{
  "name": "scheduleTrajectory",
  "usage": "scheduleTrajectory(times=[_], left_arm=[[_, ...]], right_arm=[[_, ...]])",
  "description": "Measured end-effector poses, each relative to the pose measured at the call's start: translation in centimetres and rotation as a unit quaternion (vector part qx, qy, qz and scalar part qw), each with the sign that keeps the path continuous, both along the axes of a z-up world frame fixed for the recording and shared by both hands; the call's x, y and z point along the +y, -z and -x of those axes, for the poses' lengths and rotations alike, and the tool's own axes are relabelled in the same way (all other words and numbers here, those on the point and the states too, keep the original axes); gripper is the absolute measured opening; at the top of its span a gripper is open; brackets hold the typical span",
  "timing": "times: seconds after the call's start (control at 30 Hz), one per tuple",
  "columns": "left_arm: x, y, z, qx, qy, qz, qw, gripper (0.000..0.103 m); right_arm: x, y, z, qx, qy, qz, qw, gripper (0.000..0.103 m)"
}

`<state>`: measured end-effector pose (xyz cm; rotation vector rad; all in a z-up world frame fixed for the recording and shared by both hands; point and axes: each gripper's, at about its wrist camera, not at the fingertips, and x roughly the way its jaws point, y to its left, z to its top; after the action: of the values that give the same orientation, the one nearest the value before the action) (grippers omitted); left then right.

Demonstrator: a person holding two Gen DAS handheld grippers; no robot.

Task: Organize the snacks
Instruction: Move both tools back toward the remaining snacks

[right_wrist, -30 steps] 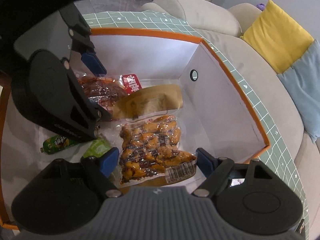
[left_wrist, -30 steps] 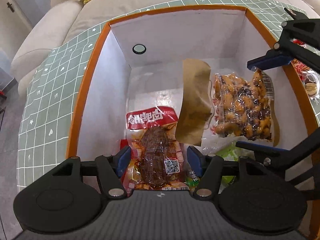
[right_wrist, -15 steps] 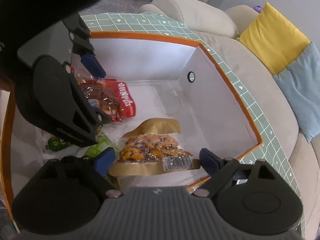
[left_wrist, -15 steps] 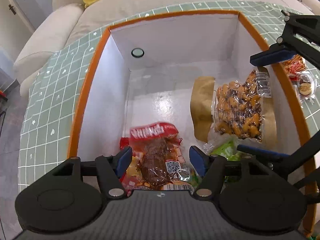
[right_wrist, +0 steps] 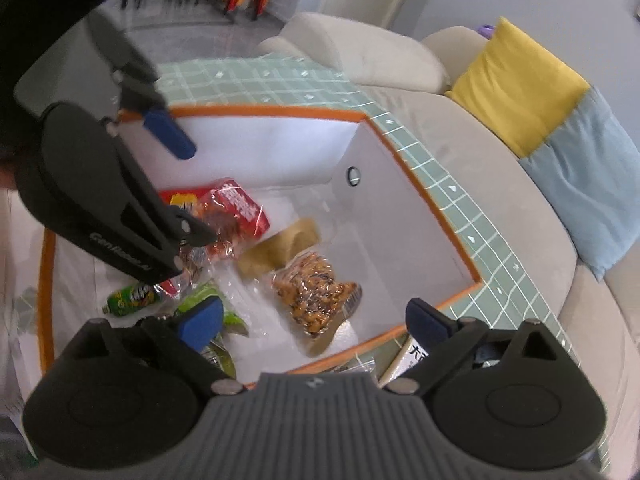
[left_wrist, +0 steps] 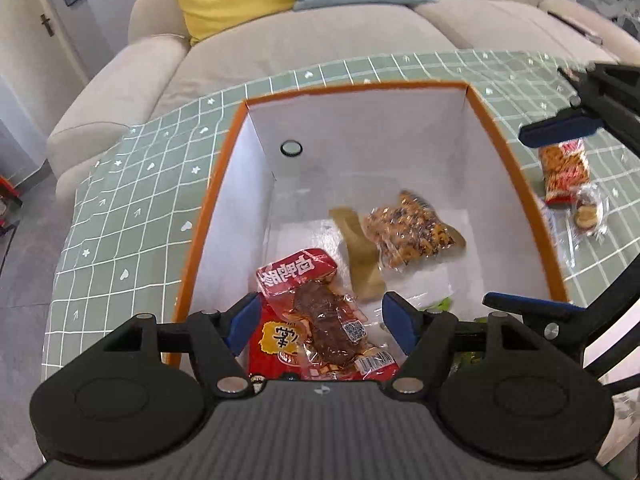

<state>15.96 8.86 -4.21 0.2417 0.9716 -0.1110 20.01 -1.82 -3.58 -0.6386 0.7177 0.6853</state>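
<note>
Both jaw sets are opening and hold nothing: the left gripper (left_wrist: 320, 322) hangs above the red meat packet (left_wrist: 316, 308) at the near left of the white box (left_wrist: 224, 184), the right gripper (right_wrist: 316, 320) above the nut bag (right_wrist: 314, 292) farther right. Risk: the next reach could catch the box's orange rim. Loose snacks (left_wrist: 564, 172) wait on the green tablecloth (left_wrist: 132, 208) outside the right wall; the sofa (left_wrist: 320, 40) stands beyond.

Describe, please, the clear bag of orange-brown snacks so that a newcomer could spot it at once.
Find the orange-rimmed white box on the green checked tablecloth. On its floor, toward the right wall, lies the clear bag beside a plain brown pouch. It alone is see-through and unprinted; the red packets nearby carry bold lettering.
</note>
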Motion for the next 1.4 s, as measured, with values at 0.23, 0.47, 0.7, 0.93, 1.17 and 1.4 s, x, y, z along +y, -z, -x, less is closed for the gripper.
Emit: scheduleTrajectory(times=[0.23, 0.47, 0.7, 0.93, 1.17, 1.4], left_arm=[[-1.2, -2.2, 1.7, -0.036, -0.003, 0.024, 0.9991, 0.081], [-3.7, -3.7, 3.8, -0.077, -0.002, 0.045, 0.996, 0.081], [-6.2, -4.6, 6.2, -0.119, -0.013, 0.078, 0.9897, 0.081], [-8.9, -3.9, 7.3, -0.118, -0.012, 0.132, 0.9842, 0.081], [-12.8, -2.6, 7.2, -0.108, 0.034, 0.12, 0.9862, 0.081], [-14.6, -0.7, 5.9, -0.09, 0.04, 0.123, 0.9874, 0.081]], right_arm=[[-3.1, -1.6, 1.5, -0.008, 0.057, -0.067, 0.996, 0.096], [-7.3, -3.0, 4.0, -0.021, 0.115, -0.115, 0.987, 0.096], [-11.5, -3.2, 6.5, -0.024, 0.181, -0.144, 0.973, 0.096], [-16.4, -1.4, 8.1, -0.014, 0.269, -0.15, 0.951, 0.096], [-20.4, 0.8, 8.0, 0.009, 0.348, -0.167, 0.922, 0.096], [-22.3, 2.4, 7.0, 0.025, 0.393, -0.165, 0.904, 0.095]])
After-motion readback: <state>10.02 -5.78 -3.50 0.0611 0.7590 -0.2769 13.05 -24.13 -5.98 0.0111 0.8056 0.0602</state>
